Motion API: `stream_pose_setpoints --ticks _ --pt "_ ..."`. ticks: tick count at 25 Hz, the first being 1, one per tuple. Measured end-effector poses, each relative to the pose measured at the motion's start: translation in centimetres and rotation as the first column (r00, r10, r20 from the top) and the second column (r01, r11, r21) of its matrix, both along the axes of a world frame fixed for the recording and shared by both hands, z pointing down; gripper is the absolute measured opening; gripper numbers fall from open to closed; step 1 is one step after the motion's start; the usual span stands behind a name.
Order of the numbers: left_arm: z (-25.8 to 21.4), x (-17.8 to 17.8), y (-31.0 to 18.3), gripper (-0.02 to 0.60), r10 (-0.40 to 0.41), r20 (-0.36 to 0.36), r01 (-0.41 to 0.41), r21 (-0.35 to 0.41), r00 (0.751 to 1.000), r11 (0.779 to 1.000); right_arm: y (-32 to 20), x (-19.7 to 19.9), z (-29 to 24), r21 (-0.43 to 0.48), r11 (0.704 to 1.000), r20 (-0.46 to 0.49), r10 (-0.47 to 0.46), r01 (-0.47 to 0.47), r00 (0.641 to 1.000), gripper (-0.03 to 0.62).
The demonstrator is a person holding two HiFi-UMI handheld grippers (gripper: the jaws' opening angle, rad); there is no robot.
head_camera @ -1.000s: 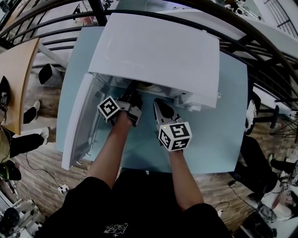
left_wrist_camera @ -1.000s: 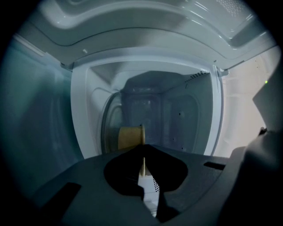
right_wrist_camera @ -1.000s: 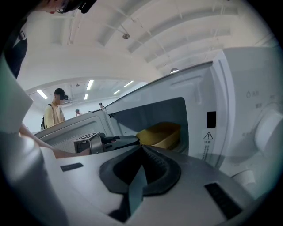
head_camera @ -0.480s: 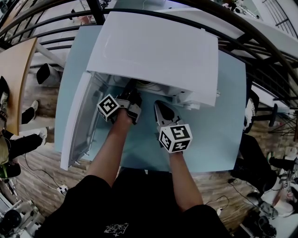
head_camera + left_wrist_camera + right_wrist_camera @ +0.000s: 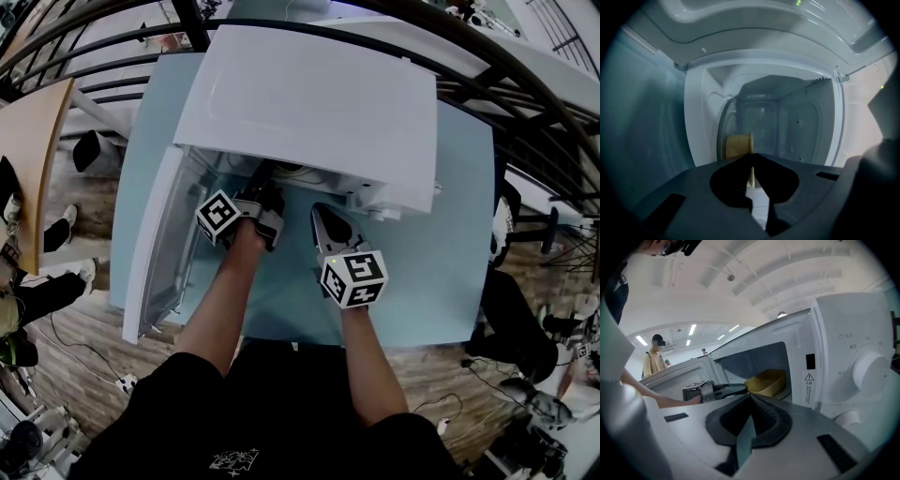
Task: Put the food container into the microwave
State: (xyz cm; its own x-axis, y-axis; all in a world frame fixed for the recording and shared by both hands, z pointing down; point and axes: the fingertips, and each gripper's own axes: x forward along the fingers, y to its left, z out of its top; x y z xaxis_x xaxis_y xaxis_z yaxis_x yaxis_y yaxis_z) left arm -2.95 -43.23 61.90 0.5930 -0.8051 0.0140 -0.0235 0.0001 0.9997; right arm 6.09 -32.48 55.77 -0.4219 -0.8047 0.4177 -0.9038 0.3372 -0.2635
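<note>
The yellow food container (image 5: 766,381) sits inside the open cavity of the white microwave (image 5: 309,103); in the head view the microwave's top hides it. My left gripper (image 5: 265,186) reaches into the opening. In the left gripper view its jaws (image 5: 752,158) are shut on the container's thin rim, with the yellow wall (image 5: 738,146) just beyond. The right gripper view shows the left gripper (image 5: 740,390) touching the container's near edge. My right gripper (image 5: 322,210) hovers over the table in front of the microwave, shut (image 5: 750,398), holding nothing.
The microwave door (image 5: 159,244) hangs open to the left of my left arm. The control panel with its knob (image 5: 869,373) is to the right of the cavity. The pale blue table (image 5: 422,272) carries the microwave. A person (image 5: 655,359) stands in the background.
</note>
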Motion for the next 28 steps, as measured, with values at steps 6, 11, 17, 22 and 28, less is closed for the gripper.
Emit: stream_pose_setpoints --ticks 6,11,17,22,28 --pt "0.0 0.0 0.0 0.034 0.004 0.014 -0.003 -0.017 1.000 1.000 0.3 0.5 -0.4 0.003 1.000 0.003 0.008 -0.008 1.000 0.006" --pt "-0.1 -0.1 0.4 0.075 0.008 0.015 -0.008 -0.018 1.000 1.000 0.8 0.7 -0.7 0.007 1.000 0.002 0.008 -0.008 1.000 0.006" --pt "-0.6 -0.3 1.1 0.077 0.008 0.026 -0.008 -0.008 1.000 1.000 1.5 1.0 -1.2 0.022 1.000 0.006 0.011 -0.011 1.000 0.006" --pt "-1.8 -0.7 1.8 0.077 0.000 0.040 0.001 -0.004 0.999 1.000 1.9 0.8 -2.5 0.040 0.999 0.027 -0.002 0.001 1.000 0.006" --pt "-3.3 -1.1 3.5 0.061 -0.004 0.067 0.003 0.017 0.998 1.000 2.9 0.4 -4.0 0.065 0.998 0.031 -0.030 0.028 0.999 0.006"
